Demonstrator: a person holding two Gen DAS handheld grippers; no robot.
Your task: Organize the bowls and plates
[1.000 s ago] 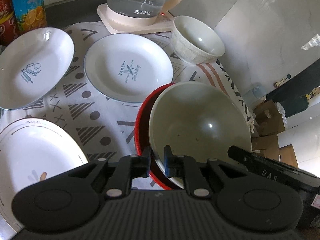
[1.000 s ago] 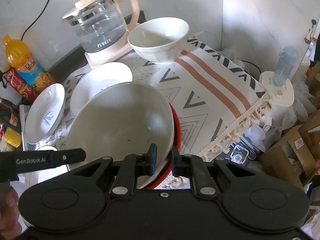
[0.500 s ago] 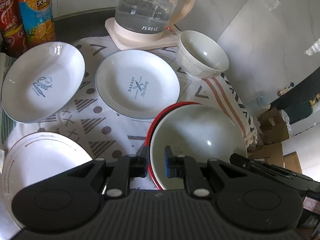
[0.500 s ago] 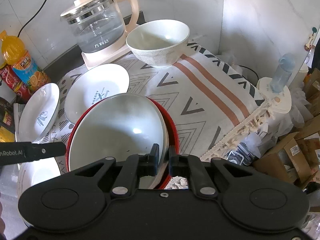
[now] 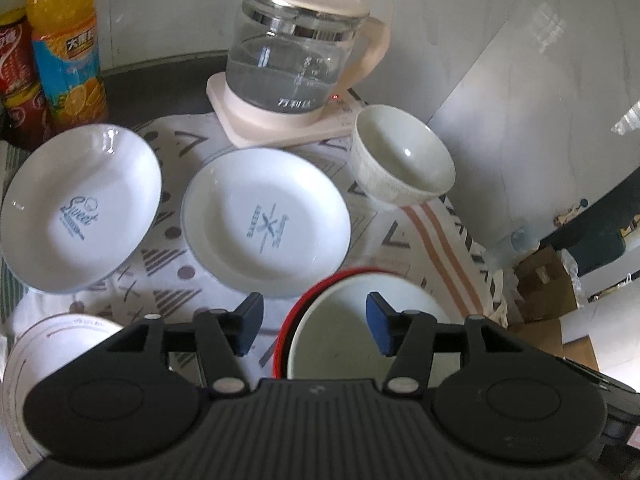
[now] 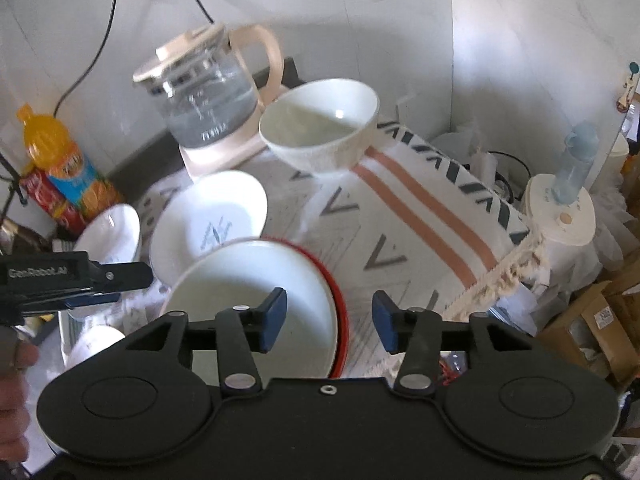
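A large white bowl (image 5: 352, 332) sits nested in a red-rimmed bowl (image 5: 292, 320) on the patterned cloth; both show in the right wrist view (image 6: 256, 280) too. My left gripper (image 5: 314, 326) is open and empty, raised just above the bowl's near left rim. My right gripper (image 6: 328, 322) is open and empty above its right rim. A smaller white bowl (image 5: 402, 156) stands at the back by the kettle. Two white plates with blue print (image 5: 266, 220) (image 5: 80, 212) lie to the left, and a third plate (image 5: 52, 344) lies at the near left.
A glass kettle (image 5: 296, 56) on a cream base stands at the back. An orange juice bottle (image 5: 66, 48) and a red can (image 5: 18, 80) stand at the back left. The cloth's fringed edge (image 6: 516, 264) hangs over the table's right side, with boxes beyond.
Both grippers were shut on the stacked bowls' rims; the bowls came down onto the cloth. Both grippers have now opened, let go and drawn back and upward.
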